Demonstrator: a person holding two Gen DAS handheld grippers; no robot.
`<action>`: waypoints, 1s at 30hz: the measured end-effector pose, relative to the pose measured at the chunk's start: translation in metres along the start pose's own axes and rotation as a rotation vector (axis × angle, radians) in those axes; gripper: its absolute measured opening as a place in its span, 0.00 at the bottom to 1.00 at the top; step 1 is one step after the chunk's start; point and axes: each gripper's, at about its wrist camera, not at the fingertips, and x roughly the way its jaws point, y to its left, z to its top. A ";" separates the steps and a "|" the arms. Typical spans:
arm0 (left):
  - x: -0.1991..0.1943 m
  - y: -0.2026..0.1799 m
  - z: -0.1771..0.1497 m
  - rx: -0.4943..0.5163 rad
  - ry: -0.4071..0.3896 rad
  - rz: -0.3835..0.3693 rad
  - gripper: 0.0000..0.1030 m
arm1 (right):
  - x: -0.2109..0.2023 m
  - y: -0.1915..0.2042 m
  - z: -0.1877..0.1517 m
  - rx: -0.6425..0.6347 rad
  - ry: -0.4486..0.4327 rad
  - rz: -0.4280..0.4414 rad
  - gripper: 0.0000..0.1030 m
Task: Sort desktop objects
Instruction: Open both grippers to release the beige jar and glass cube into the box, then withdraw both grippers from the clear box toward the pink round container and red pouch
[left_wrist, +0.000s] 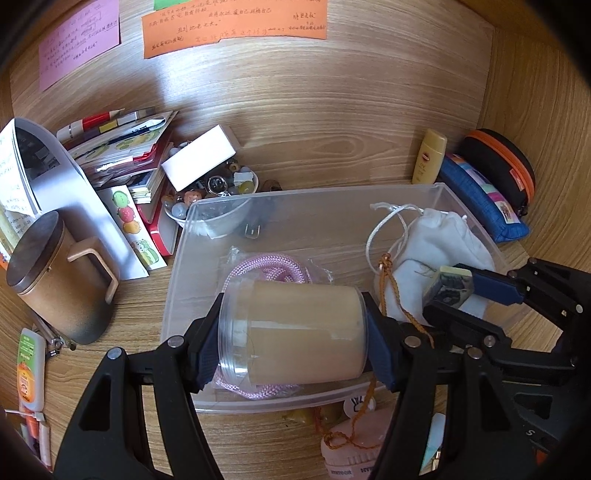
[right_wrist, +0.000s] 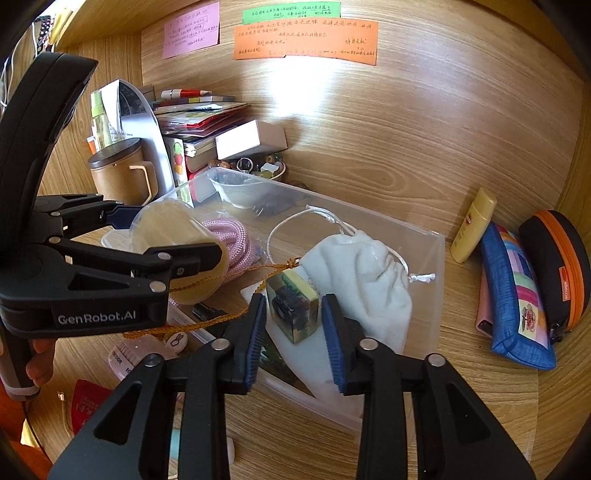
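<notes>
My left gripper (left_wrist: 293, 347) is shut on a clear round tub (left_wrist: 295, 332) with tan contents, held sideways over a clear plastic bin (left_wrist: 332, 192). In the bin lie a bagged pink rope (left_wrist: 266, 269) and a white drawstring pouch (left_wrist: 436, 251). In the right wrist view my right gripper (right_wrist: 293, 299) stands open around a small painted block (right_wrist: 293, 314) on an orange cord (right_wrist: 221, 280). Narrow gaps show between its blue pads (right_wrist: 255, 332) and the block, which rests against the pouch (right_wrist: 365, 273). The left gripper (right_wrist: 166, 238) with the tub (right_wrist: 173, 229) is at the left there.
A brown lidded mug (left_wrist: 62, 280), stacked books (left_wrist: 125, 155), a white box (left_wrist: 201, 157) and a bowl of beads (left_wrist: 221, 188) crowd the back left. A yellow bottle (left_wrist: 430, 157), blue pouch (left_wrist: 484, 199) and black-orange case (left_wrist: 506, 162) sit at the right. A pink item (left_wrist: 354, 446) lies in front of the bin.
</notes>
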 end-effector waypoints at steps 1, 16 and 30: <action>-0.002 -0.002 0.000 0.008 -0.010 -0.005 0.64 | -0.001 0.000 0.000 0.001 -0.002 0.001 0.38; -0.026 -0.004 0.002 0.020 -0.061 0.025 0.77 | -0.024 0.001 -0.003 0.021 -0.043 -0.114 0.76; -0.062 0.005 -0.008 -0.028 -0.108 0.049 0.93 | -0.048 -0.013 -0.013 0.099 -0.016 -0.212 0.94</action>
